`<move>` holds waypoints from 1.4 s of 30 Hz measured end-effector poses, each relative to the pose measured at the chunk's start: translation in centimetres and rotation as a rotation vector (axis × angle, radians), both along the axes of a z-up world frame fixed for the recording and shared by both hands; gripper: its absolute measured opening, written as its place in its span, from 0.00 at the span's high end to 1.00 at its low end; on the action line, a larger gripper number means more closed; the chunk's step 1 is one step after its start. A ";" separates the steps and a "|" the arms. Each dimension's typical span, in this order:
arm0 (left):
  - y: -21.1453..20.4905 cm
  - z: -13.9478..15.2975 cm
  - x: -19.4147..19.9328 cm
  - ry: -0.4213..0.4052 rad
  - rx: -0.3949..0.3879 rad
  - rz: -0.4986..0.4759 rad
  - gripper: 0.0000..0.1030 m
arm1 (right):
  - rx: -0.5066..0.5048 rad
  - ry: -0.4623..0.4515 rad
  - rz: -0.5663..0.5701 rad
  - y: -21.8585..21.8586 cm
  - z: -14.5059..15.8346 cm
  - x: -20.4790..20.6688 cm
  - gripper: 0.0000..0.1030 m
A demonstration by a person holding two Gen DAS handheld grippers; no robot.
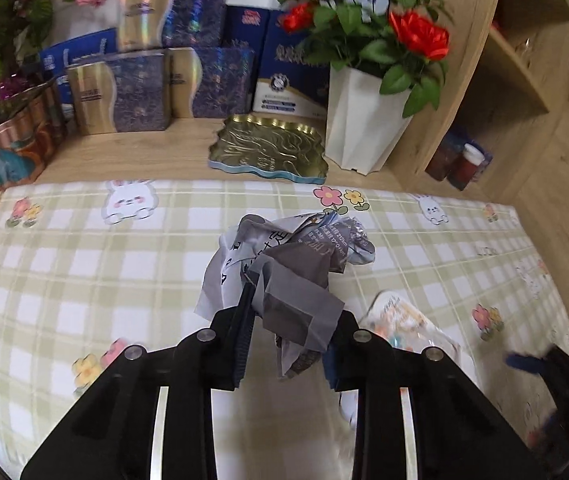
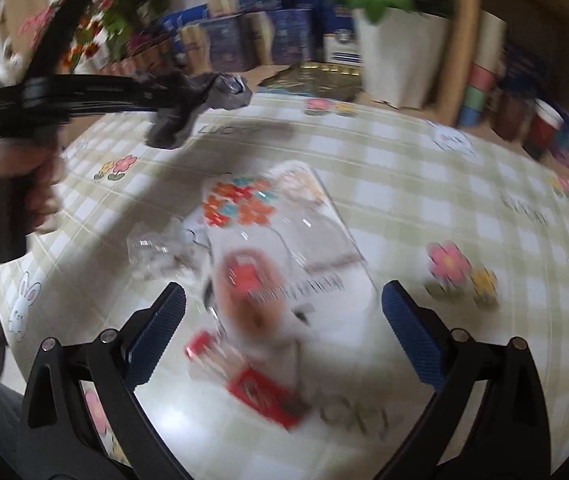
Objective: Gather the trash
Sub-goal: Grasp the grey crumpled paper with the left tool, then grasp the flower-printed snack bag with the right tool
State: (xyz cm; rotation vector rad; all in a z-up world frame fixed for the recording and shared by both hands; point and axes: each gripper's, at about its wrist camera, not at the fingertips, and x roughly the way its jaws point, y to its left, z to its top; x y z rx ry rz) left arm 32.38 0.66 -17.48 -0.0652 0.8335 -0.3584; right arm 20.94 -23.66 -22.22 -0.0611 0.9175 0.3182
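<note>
Your checked tablecloth (image 1: 84, 248) fills both views, but only your right wrist camera shows the clear printed wrapper (image 2: 280, 232) lying flat between your right gripper's (image 2: 284, 312) wide-spread fingers. Your left gripper (image 1: 288, 320) pinches the crumpled grey wrapper (image 1: 284, 256), lifted above the cloth.

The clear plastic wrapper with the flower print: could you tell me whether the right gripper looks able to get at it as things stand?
Probably yes. The right gripper is open just above the clear plastic wrapper, nothing lies between them, and the left gripper holds its crumpled grey paper well aside.
</note>
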 end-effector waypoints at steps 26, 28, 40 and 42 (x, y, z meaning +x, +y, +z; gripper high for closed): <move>7.6 1.3 -11.7 -0.034 -0.126 0.009 0.73 | -0.246 0.040 0.109 7.6 -1.3 5.2 0.63; 7.7 1.7 -12.3 -0.039 -0.130 0.007 0.73 | -0.205 0.027 0.097 7.0 -0.5 5.0 0.64; 6.2 5.2 -16.7 -0.066 -0.123 -0.041 0.73 | 0.004 -0.069 0.022 3.0 5.2 -0.1 0.66; 5.8 5.7 -17.7 -0.067 -0.118 -0.053 0.73 | 0.025 -0.081 0.016 2.7 5.9 -1.3 0.66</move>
